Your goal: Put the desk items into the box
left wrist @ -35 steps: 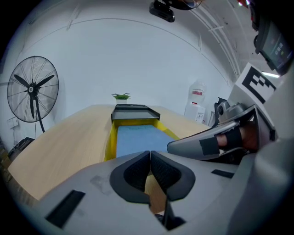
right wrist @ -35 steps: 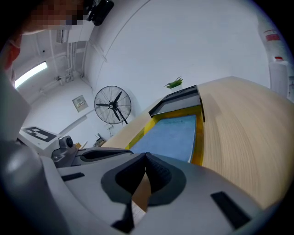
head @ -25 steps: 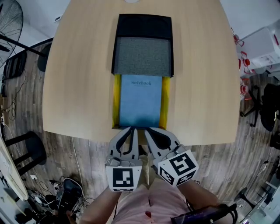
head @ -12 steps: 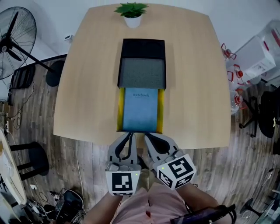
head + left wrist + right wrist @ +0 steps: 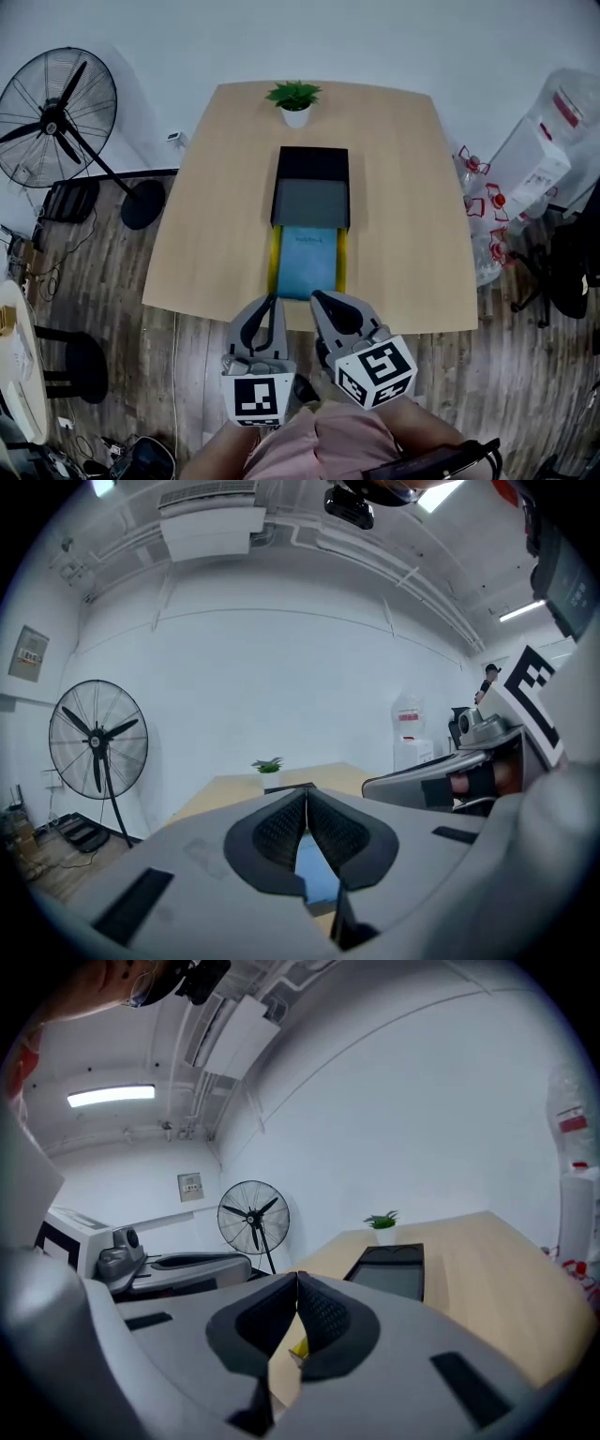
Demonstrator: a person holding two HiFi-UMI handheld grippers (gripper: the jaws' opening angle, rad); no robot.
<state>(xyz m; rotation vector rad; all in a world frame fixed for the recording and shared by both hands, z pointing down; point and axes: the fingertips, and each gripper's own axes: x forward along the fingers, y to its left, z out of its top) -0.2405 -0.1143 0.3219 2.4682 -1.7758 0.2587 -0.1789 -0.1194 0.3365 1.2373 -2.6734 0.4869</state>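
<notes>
Both left tool [image 5: 271, 299] and right tool [image 5: 318, 297] clenched empty, near blue notebook [image 5: 307, 265] in yellow-sided box [image 5: 273, 267]

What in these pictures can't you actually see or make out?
- What lies under the grey sheet in the box: covered, head view.
- Yellow thing beneath the notebook: only its side edges show, head view.
- Notebook's print: too small to read, head view.
- Most of the notebook: blocked by the shut left gripper in its own view; all of it is blocked by the shut right gripper in its own.
</notes>
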